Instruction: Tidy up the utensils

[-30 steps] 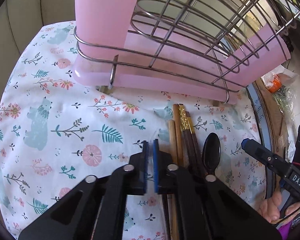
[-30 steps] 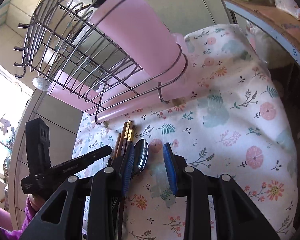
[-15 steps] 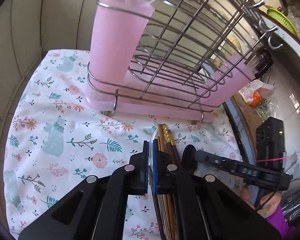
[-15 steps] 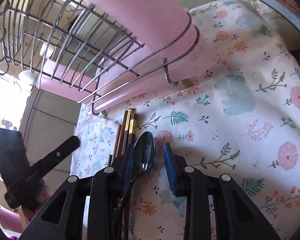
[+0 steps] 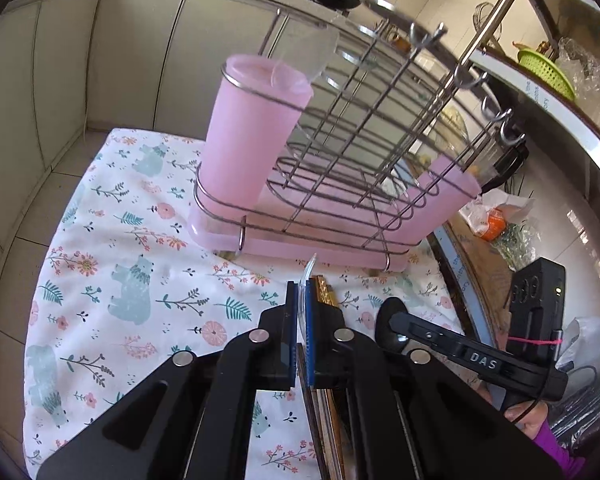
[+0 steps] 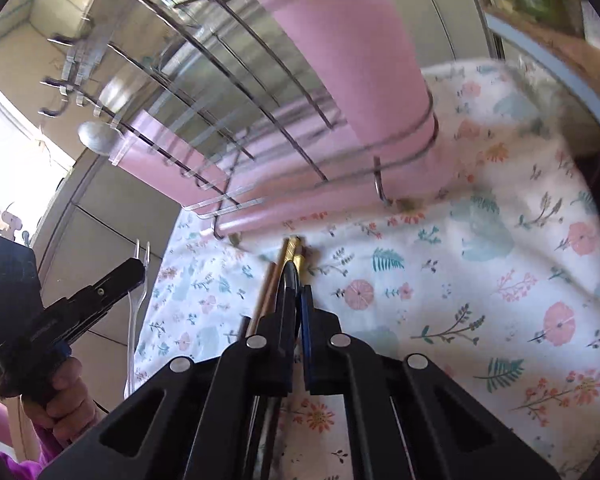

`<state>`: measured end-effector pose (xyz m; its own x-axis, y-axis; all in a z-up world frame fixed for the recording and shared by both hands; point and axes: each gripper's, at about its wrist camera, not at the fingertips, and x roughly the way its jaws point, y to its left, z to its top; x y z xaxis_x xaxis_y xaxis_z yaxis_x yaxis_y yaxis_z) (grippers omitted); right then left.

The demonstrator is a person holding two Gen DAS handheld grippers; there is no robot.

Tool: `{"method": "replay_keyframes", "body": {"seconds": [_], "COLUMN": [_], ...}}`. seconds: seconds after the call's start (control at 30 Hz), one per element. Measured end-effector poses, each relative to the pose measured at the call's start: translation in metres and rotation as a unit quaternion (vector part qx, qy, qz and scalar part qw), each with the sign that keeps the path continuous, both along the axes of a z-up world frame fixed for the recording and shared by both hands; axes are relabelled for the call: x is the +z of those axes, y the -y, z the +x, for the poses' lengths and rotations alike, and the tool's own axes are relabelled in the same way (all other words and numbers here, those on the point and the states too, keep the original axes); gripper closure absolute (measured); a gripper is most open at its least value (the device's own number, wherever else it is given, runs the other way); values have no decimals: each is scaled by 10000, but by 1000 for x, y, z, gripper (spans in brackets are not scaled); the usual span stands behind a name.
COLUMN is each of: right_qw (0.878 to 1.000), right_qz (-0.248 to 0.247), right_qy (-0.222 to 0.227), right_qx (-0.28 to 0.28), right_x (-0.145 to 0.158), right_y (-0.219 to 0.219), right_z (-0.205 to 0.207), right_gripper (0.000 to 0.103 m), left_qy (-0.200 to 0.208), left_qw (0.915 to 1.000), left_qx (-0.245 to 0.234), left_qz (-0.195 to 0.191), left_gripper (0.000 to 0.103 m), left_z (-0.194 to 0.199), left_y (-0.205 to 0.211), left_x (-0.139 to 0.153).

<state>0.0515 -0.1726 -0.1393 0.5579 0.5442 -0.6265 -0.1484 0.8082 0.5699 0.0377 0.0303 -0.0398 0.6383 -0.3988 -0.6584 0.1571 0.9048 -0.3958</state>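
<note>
My left gripper (image 5: 299, 300) is shut on a clear plastic fork (image 5: 307, 276), held above the floral cloth; the fork also shows in the right wrist view (image 6: 134, 312), tines up. My right gripper (image 6: 298, 300) is shut on the black spoon (image 6: 290, 276), seen edge-on; its bowl shows in the left wrist view (image 5: 390, 320). Chopsticks with gold ends (image 6: 292, 250) lie on the cloth beside the spoon. A wire rack (image 5: 360, 152) with a pink cup (image 5: 252, 136) and pink tray stands behind.
The floral cloth (image 5: 120, 260) covers the table. Cabinet doors (image 5: 100, 60) stand behind the rack. A counter with a green basket (image 5: 544, 72) and bags is at the right. A metal spoon (image 6: 96, 138) hangs at the rack's far end.
My right gripper has closed on the black spoon. My left gripper has risen and pulled back from the rack with the clear fork.
</note>
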Motion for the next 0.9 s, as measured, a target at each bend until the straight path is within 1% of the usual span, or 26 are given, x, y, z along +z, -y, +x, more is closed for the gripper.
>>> {"method": "replay_keyframes", "body": {"seconds": [0.1,0.2,0.37,0.43,0.53,0.63,0.7,0.9], "right_qw": [9984,9951,9853,9785,9666,9513,9431,9070], "right_qz": [-142,-261,-376,-432,-521,-640,-716,-998], "right_qy": [523,921,1588,1910,2341,2782,2982,3684], "right_qx": [-127,-252,-497,-650,-903,-1166,-1287,-1781], "right_x": [26,48,93,115,141,168,179,214], "right_y": [2,4,21,31,40,49,53,63], "right_z": [-14,-23,-39,-46,-54,-59,-58,-56], "right_gripper": [101,101,101,101,101,101,101,101], "left_qy": [196,469,855,1067,1418,1736,1918,2441], "left_qw": [9998,9986,9953,9928,9877,9816,9777,9642], "left_qx": [72,181,356,439,565,683,742,1019], "left_qz": [-70,-169,-293,-316,-347,-400,-414,-165], "left_gripper": [101,101,101,101,100,101,101,101], "left_z": [-6,-14,-20,-23,-26,-26,-24,-8], "left_y": [-5,-12,-23,-27,-32,-37,-40,-41], "left_x": [11,27,54,68,90,108,120,150]}}
